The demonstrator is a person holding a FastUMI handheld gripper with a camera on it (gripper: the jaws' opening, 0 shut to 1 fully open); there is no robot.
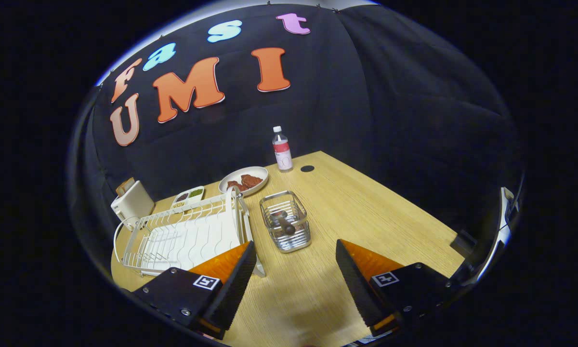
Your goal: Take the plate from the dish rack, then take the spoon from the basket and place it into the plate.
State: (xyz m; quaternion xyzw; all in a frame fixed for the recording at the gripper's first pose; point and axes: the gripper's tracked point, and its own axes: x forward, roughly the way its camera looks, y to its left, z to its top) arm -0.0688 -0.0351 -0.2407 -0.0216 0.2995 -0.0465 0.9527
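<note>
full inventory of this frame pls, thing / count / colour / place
table: 1, light wood, under everything.
dish rack: 1, white wire, just ahead of the left finger.
plate: 1, white, upright at the rack's far end; hard to tell for sure.
basket: 1, silver wire, ahead of the fingers, beside the rack.
spoon: 1, dark handle, lying in the basket.
dish: 1, white, with reddish-brown food, beyond the rack.
small tray: 1, white, compartments with dark and green contents, behind the rack.
bottle: 1, clear, white cap, at the table's far edge.
white box: 1, at the rack's far left.
gripper: 1, black and orange fingers, open, holding nothing.
</note>
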